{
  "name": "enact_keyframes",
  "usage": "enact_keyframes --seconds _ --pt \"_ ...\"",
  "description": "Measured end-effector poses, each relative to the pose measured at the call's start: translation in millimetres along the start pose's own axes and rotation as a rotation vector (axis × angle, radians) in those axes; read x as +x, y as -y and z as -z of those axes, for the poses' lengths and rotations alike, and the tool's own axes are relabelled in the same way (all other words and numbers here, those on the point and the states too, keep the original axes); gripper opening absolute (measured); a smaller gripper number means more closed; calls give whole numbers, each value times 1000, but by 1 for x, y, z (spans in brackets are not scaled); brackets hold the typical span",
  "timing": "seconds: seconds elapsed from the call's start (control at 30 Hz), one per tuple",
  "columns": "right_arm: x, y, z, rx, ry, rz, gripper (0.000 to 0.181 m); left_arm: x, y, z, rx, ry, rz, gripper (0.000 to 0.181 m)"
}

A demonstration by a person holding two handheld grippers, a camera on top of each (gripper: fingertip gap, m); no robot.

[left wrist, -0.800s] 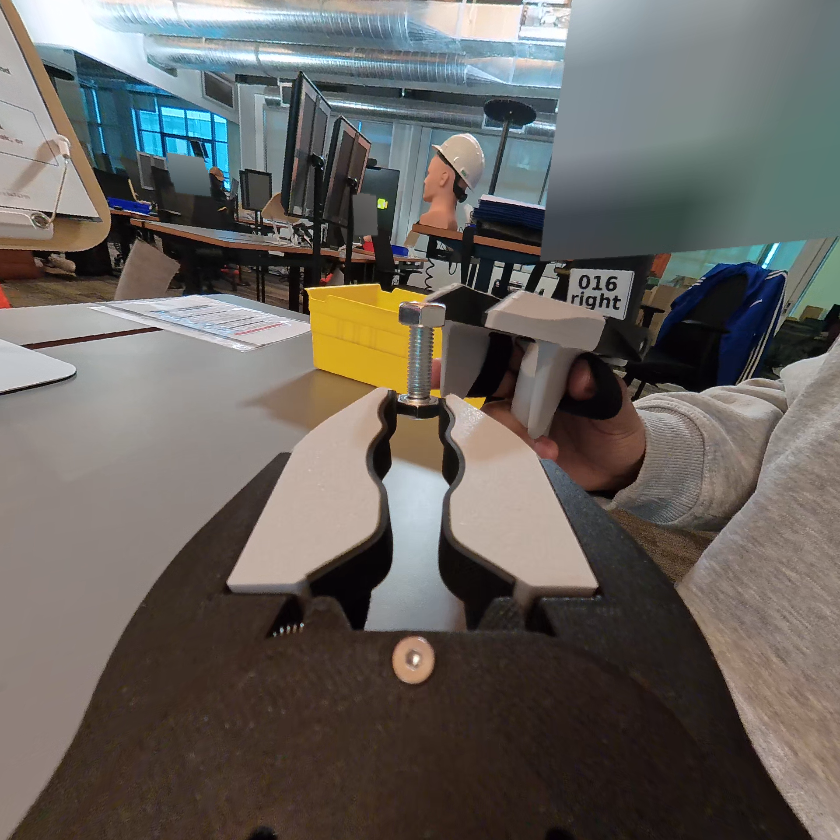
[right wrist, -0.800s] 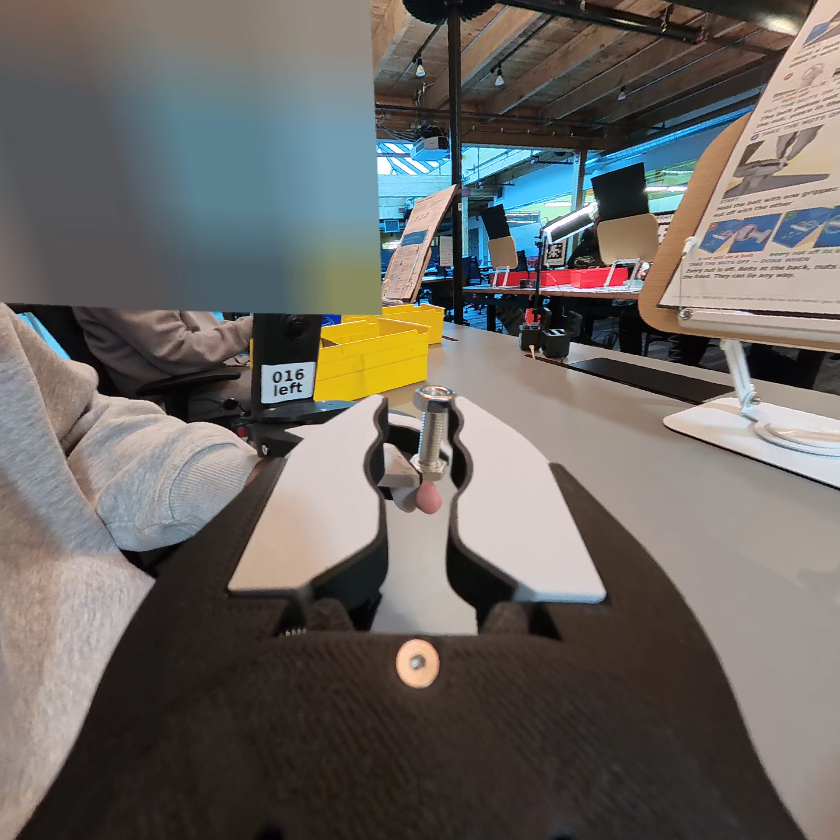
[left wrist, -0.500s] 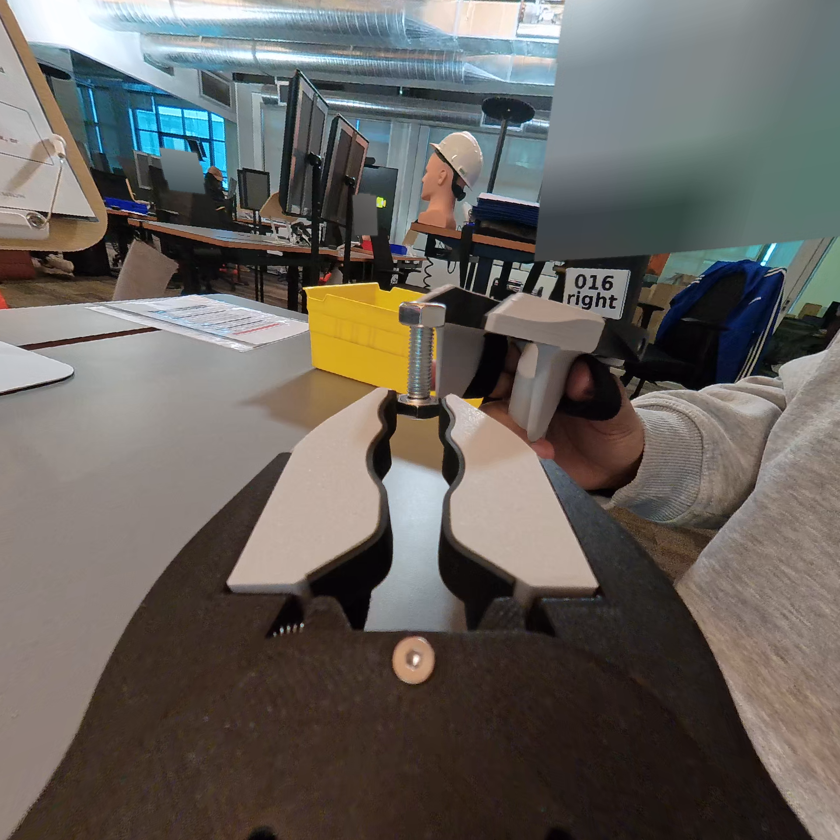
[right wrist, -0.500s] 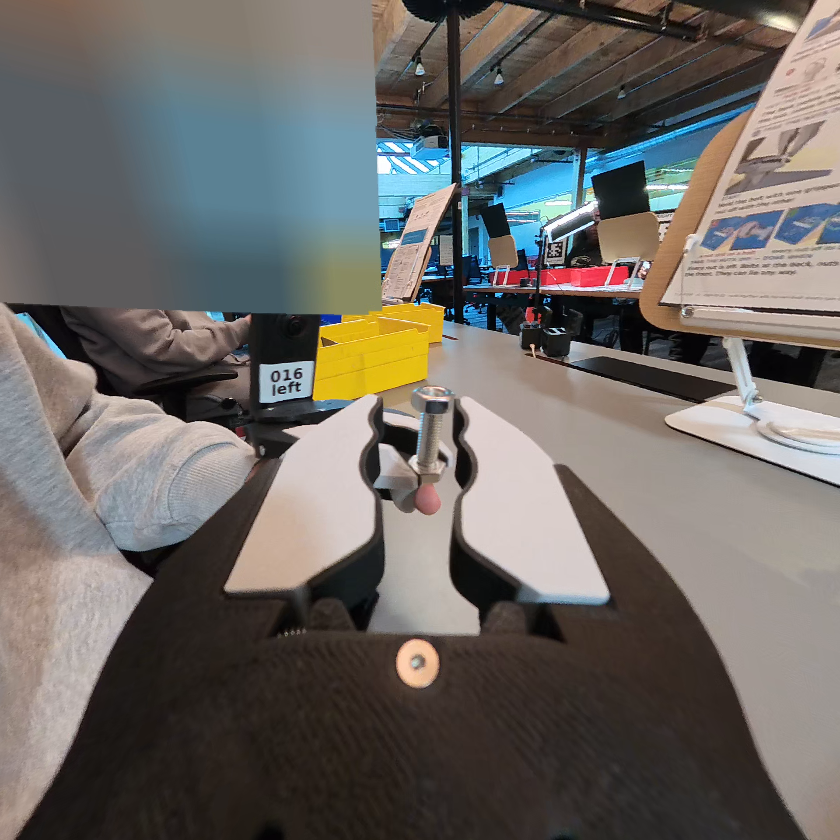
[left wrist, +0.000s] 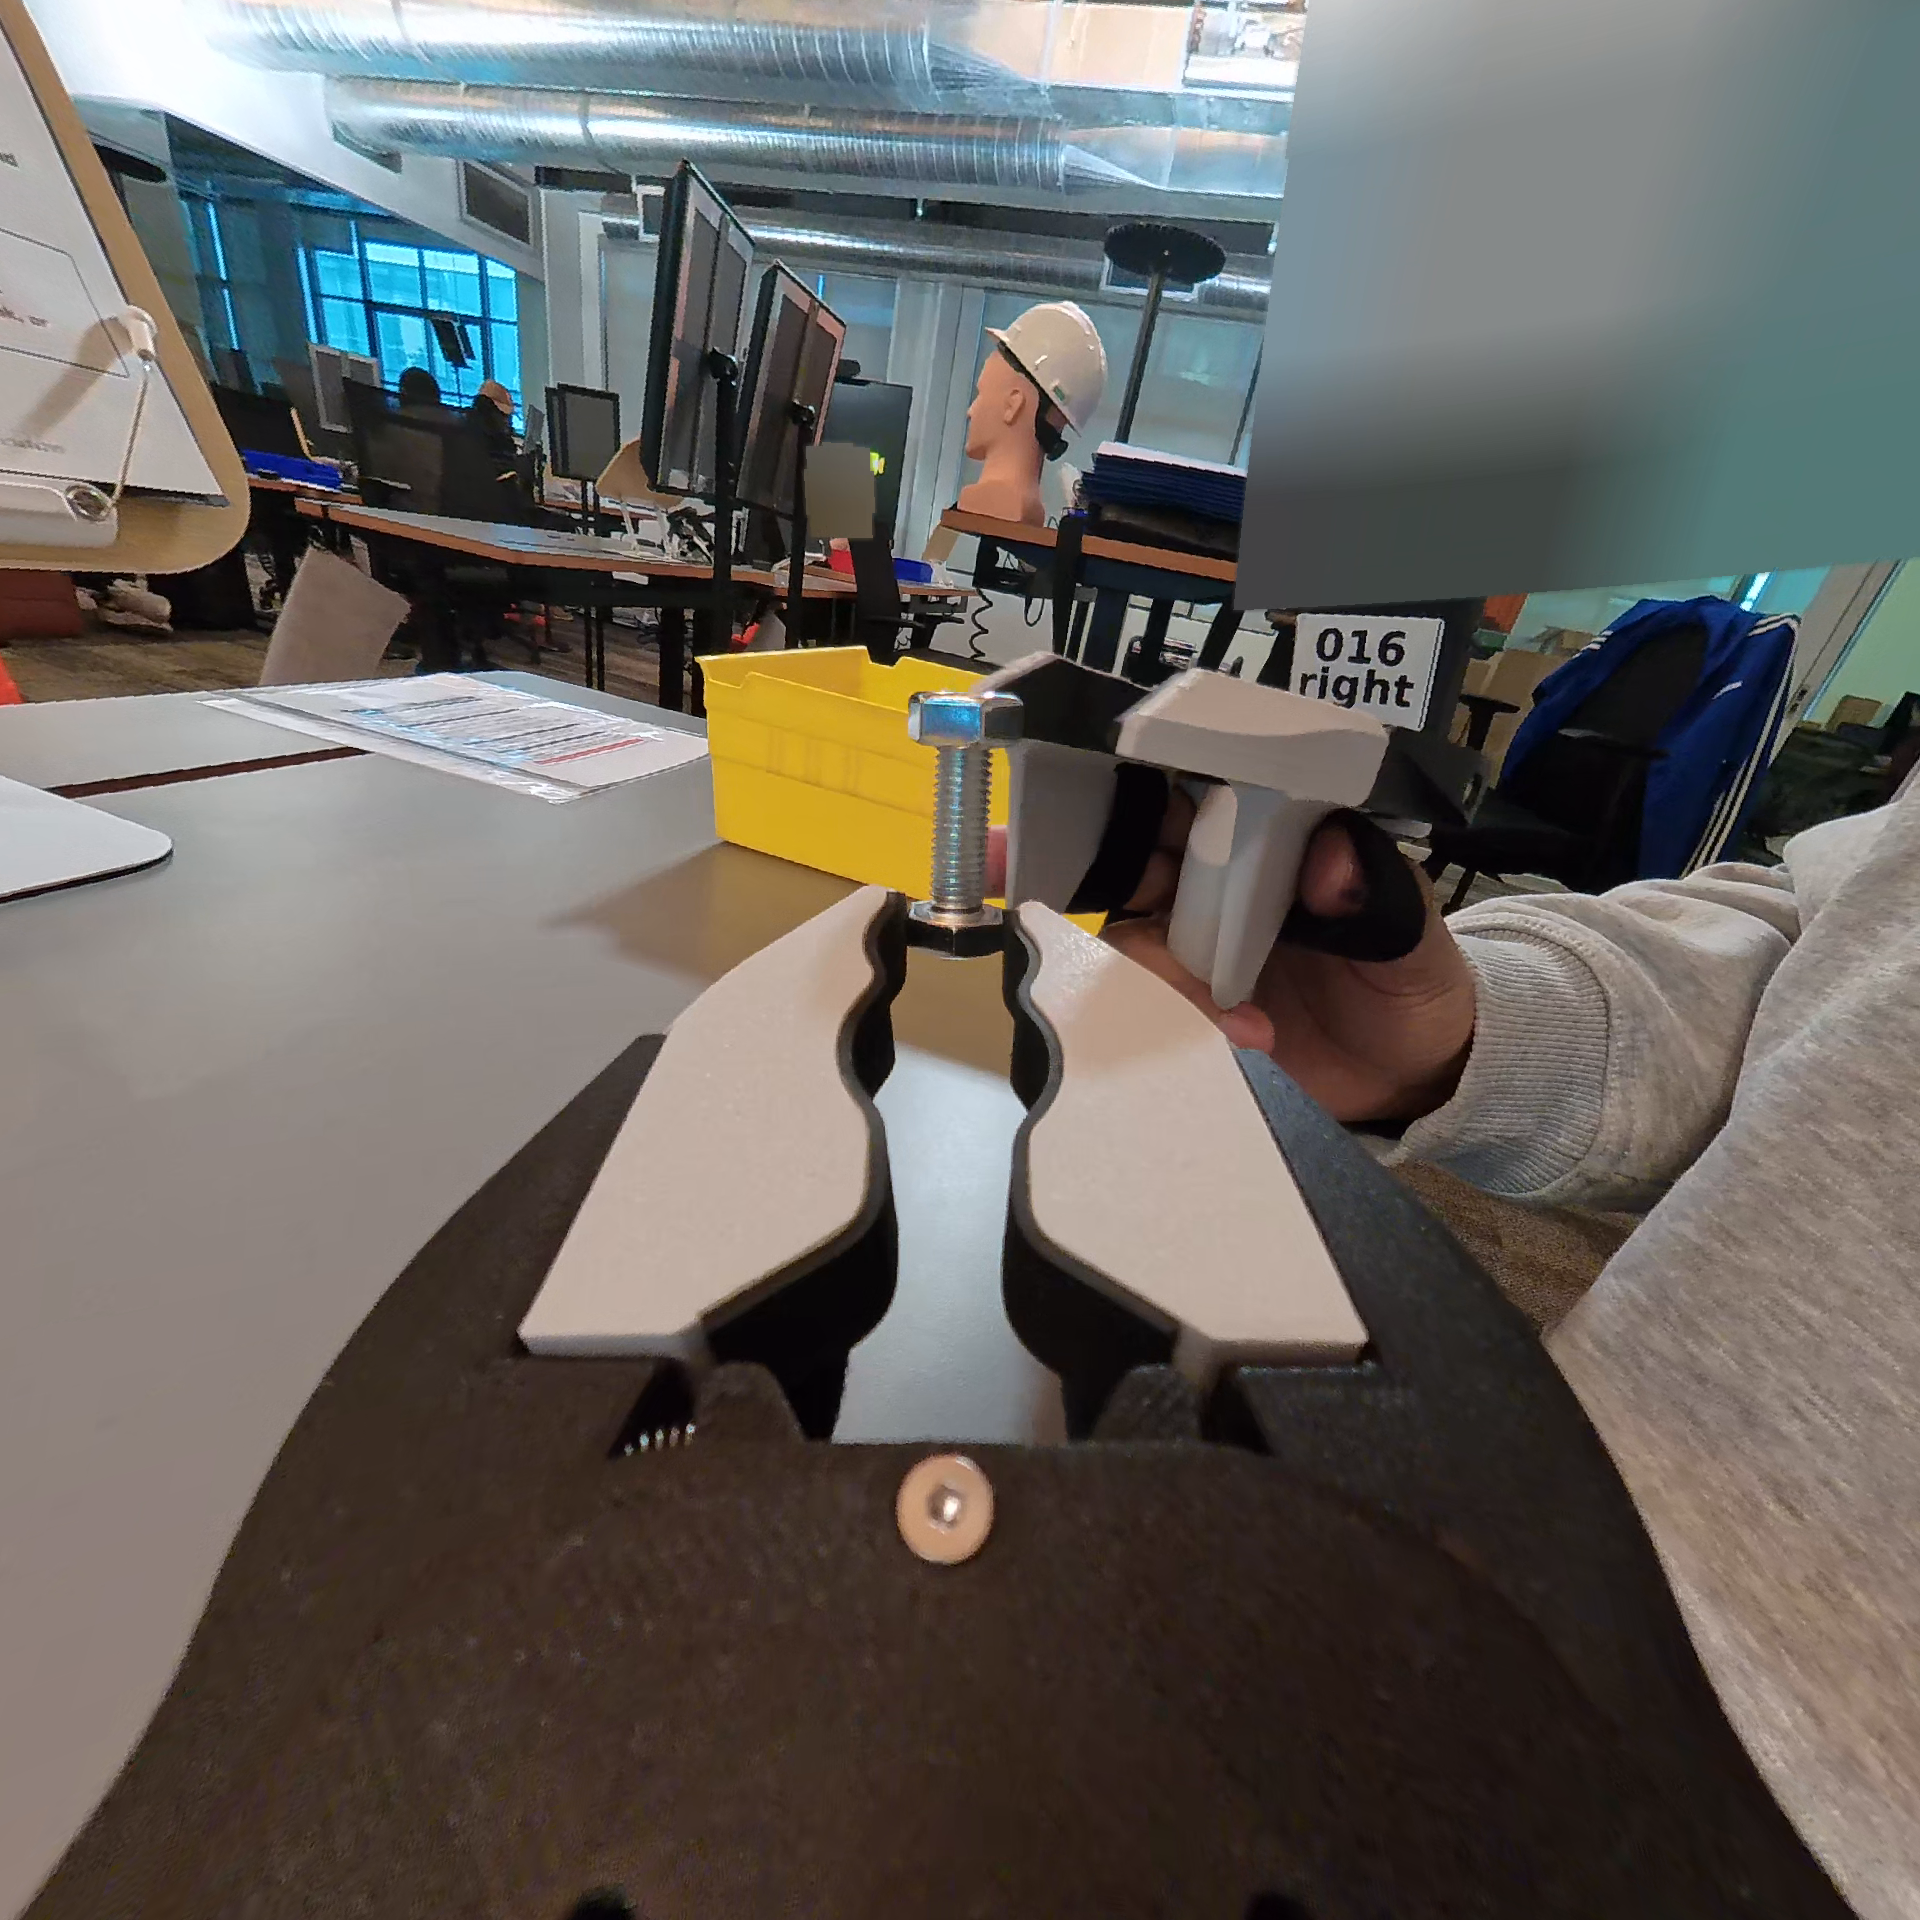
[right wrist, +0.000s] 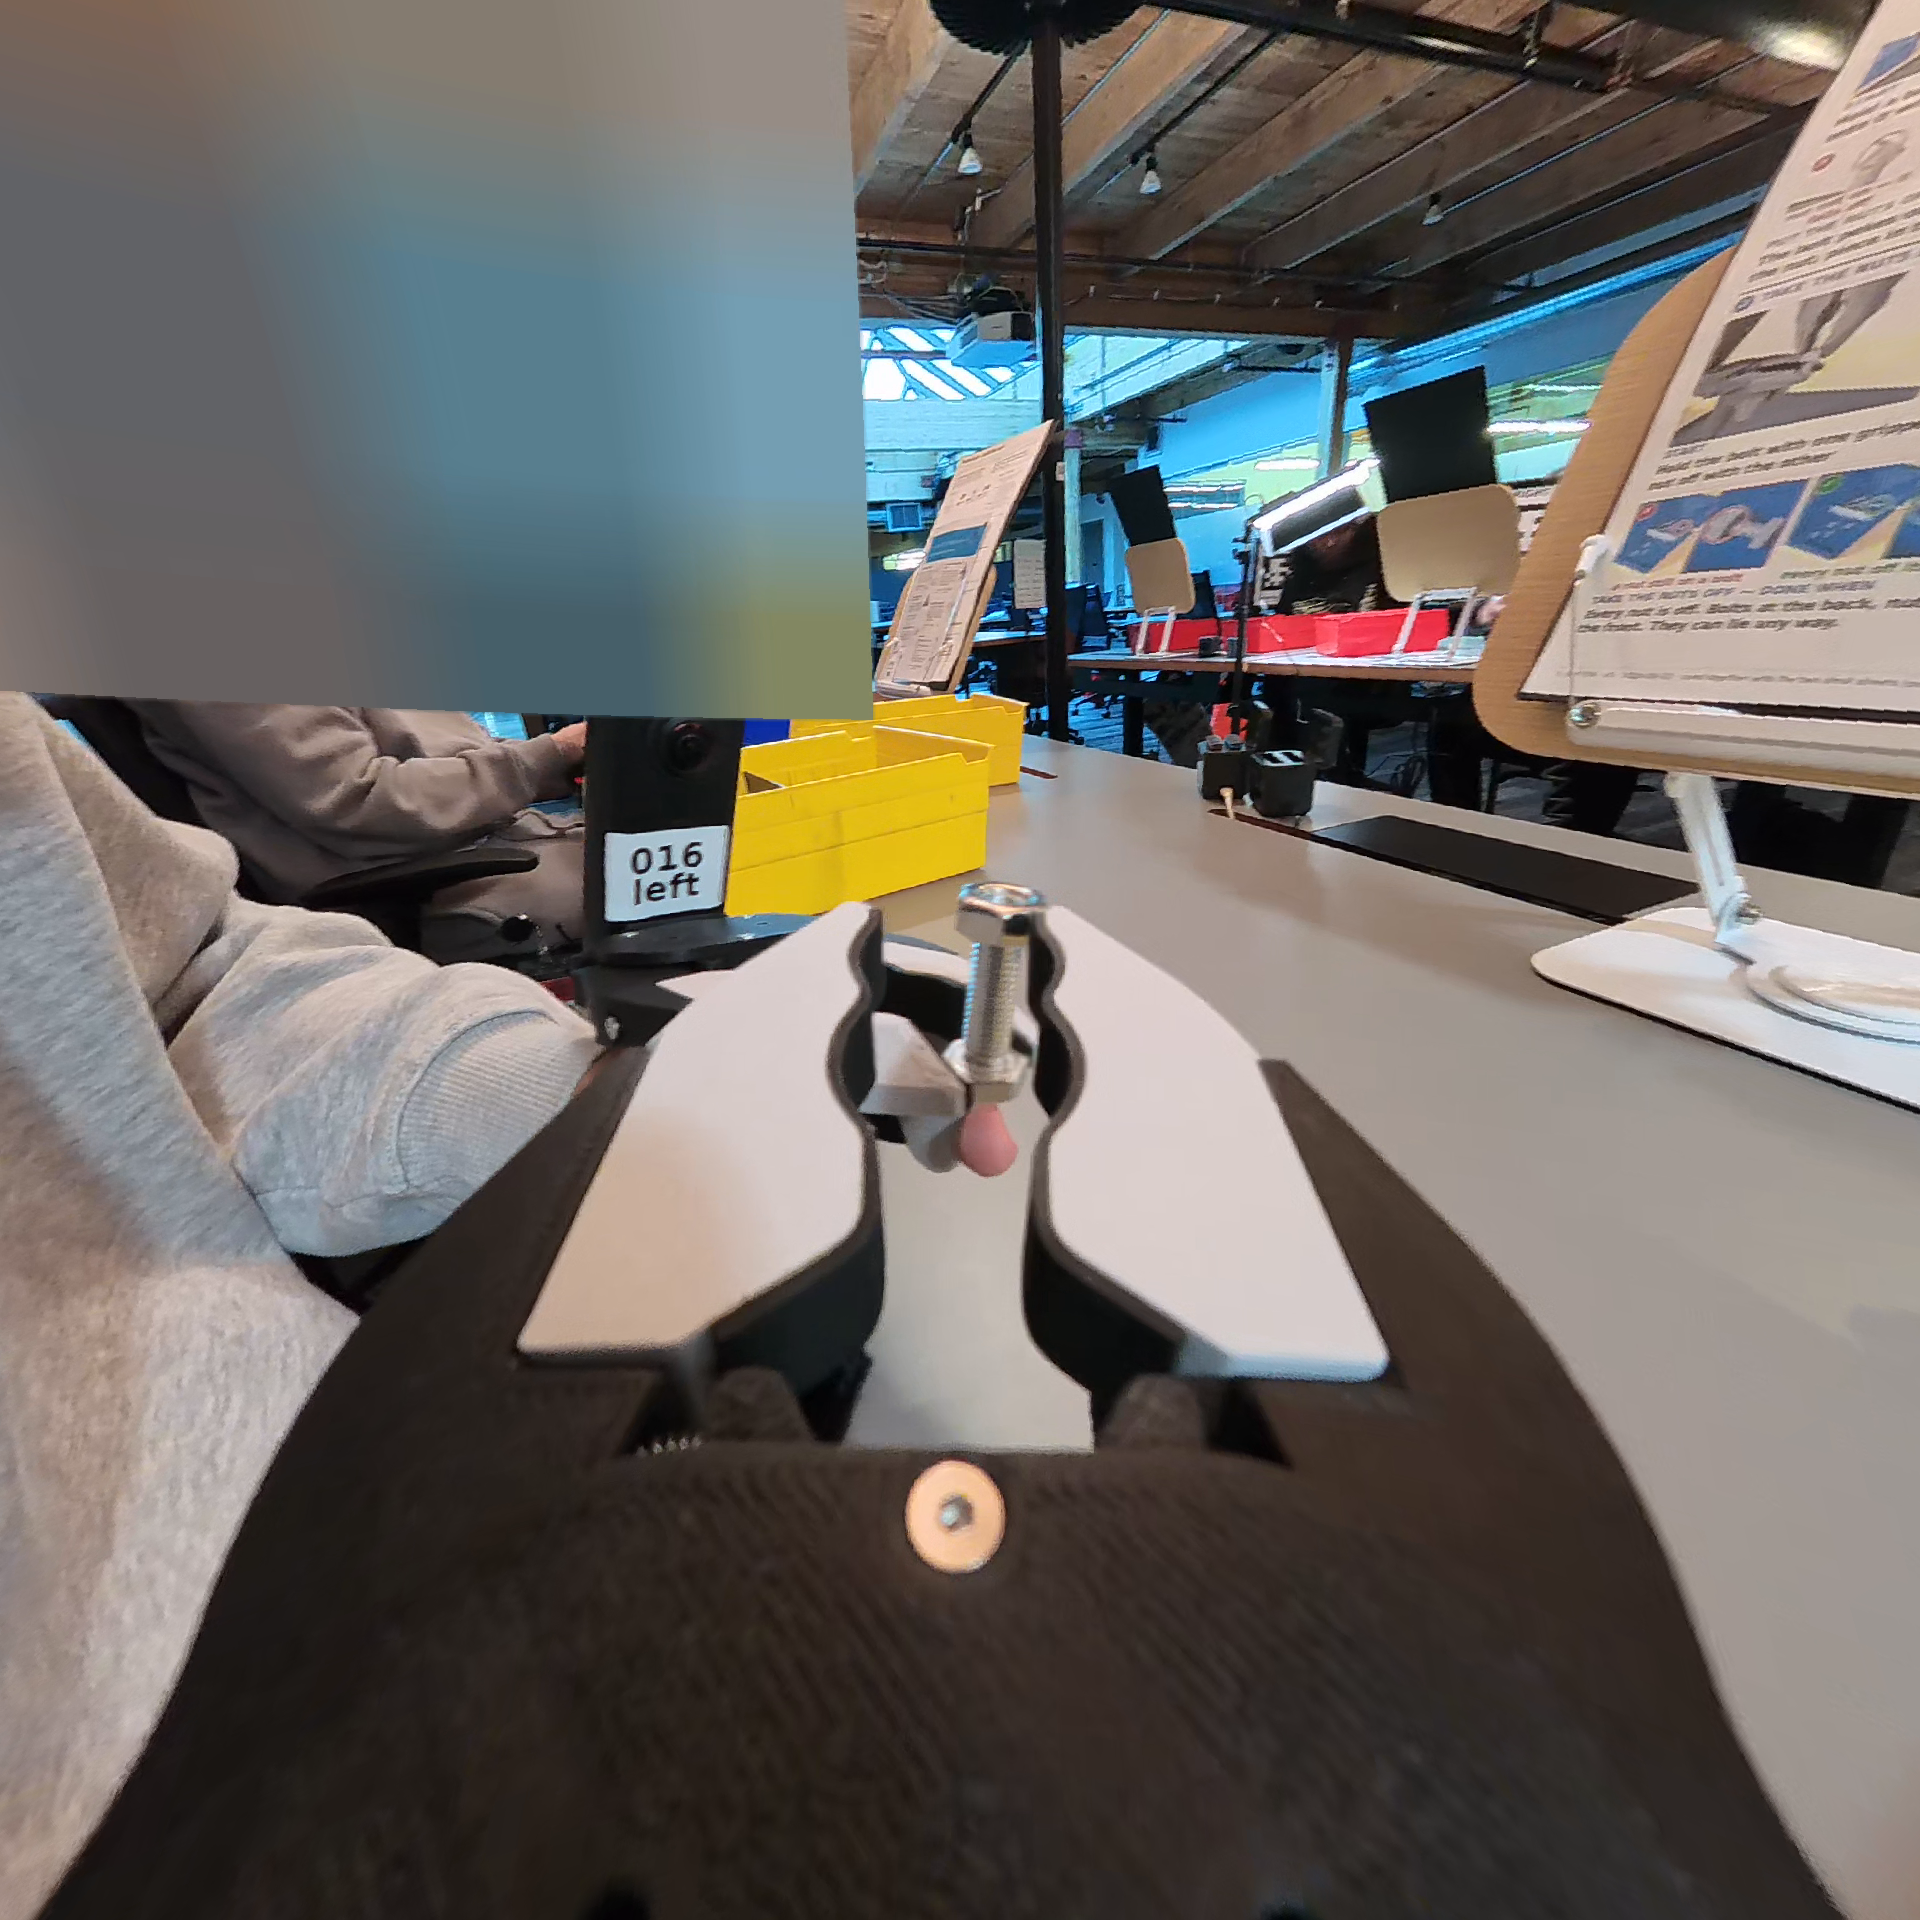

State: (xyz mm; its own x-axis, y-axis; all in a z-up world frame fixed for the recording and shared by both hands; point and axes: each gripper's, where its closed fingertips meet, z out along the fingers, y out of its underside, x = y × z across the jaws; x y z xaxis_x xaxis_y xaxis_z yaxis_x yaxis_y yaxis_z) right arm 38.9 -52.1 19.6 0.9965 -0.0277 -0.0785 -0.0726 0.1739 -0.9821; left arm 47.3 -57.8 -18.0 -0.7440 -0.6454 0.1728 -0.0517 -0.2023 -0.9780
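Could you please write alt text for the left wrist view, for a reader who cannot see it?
The left gripper clamps the nut at the lower end of an upright silver bolt above a grey table. The right gripper, held in a hand, sits at the bolt's head, a yellow bin behind.

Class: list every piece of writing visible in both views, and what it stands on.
White sticker, black post, left wrist view: legible, not quoted.
White sticker, black post, right wrist view: likewise.
Instruction sheet on stand: not quoted.
Laminated sheet on table: too small.
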Motion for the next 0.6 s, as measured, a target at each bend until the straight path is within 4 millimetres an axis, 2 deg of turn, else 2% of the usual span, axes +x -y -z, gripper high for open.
enact_keyframes --seconds 0.2,0.43,0.6 --pt "-2 1 1 -3 6 20 19 -2 1 1 4 6 8 18" --pt "4 1 1 11 -20 -9 33 0 0 0 -1 0 2 18" --pt "-3 1 1 -1 19 -10 20 -3 1 1 3 9 11 18"
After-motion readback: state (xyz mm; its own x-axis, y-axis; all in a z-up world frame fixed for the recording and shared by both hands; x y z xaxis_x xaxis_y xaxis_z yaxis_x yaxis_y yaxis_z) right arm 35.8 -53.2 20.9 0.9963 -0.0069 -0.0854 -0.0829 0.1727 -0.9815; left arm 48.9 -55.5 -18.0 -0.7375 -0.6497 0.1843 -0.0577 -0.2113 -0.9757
